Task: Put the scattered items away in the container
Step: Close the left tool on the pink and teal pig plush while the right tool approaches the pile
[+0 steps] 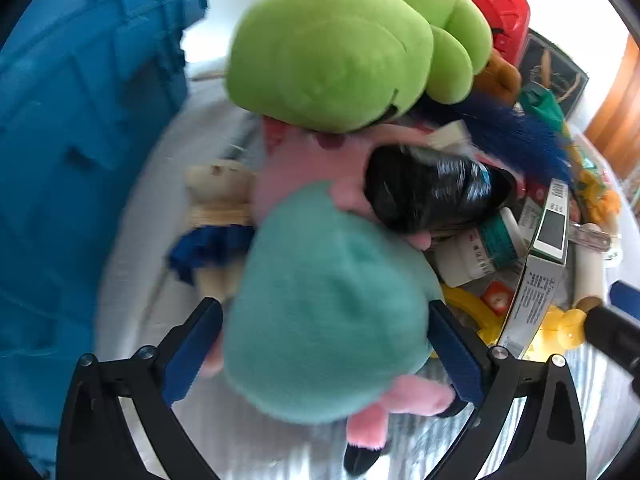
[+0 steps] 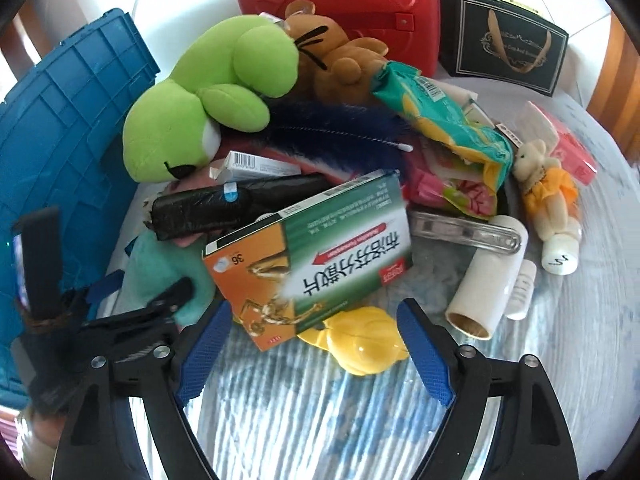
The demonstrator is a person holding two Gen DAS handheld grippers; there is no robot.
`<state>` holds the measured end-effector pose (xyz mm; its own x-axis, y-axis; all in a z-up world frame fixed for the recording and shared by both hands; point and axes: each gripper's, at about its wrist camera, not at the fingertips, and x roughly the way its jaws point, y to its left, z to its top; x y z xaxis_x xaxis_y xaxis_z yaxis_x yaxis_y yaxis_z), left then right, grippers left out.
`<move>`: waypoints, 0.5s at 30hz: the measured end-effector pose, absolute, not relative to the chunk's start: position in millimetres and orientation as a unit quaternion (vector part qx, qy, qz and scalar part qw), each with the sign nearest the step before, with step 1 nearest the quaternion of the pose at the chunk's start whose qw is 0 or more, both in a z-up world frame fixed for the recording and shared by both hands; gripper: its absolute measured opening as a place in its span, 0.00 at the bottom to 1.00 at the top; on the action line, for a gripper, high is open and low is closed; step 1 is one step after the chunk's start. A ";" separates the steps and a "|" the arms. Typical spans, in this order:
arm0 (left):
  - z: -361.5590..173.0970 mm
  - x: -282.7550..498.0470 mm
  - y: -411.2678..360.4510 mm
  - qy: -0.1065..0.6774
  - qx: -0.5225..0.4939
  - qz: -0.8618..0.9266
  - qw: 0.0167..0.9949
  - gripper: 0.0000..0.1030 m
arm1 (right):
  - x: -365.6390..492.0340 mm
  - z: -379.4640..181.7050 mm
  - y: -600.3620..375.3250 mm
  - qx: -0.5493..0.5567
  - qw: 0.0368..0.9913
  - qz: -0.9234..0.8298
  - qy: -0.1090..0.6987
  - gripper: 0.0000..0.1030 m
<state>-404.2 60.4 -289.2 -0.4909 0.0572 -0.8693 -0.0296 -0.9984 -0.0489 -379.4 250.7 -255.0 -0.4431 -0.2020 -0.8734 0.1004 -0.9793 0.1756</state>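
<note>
A: Where is the pink toy in the teal dress (image 1: 320, 304)?
B: Right between the left tongs (image 1: 324, 344), which are wide open. It looks loose, I think.

A: And the right tongs (image 2: 316, 344)?
B: Open too, empty, by the green box (image 2: 308, 256). The blue bin (image 1: 80, 160) is left.

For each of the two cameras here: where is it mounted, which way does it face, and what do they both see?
Left wrist: on the left gripper, angled down at the teal-and-pink plush between its open fingers; blue crate at left.
Right wrist: on the right gripper, angled down at the medicine box; fingers open; the left gripper shows at left.
Shared: green plush, black roll, red case, crate.
</note>
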 end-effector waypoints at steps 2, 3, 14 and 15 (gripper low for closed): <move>-286.8 -397.7 63.4 -0.016 -0.495 0.868 0.034 0.85 | -379.9 -261.9 242.8 0.524 0.086 -0.846 -0.041 0.82; -284.6 -392.1 66.6 -0.005 -0.488 0.872 0.032 0.81 | -379.7 -265.0 238.4 0.525 0.084 -0.846 -0.035 0.82; -275.0 -362.6 59.5 -0.016 -0.492 0.870 0.030 0.78 | -378.2 -255.6 234.6 0.499 0.100 -0.858 -0.067 0.82; -275.6 -360.5 58.6 -0.016 -0.491 0.870 0.029 0.78 | -380.5 -250.7 232.9 0.495 0.105 -0.860 -0.070 0.83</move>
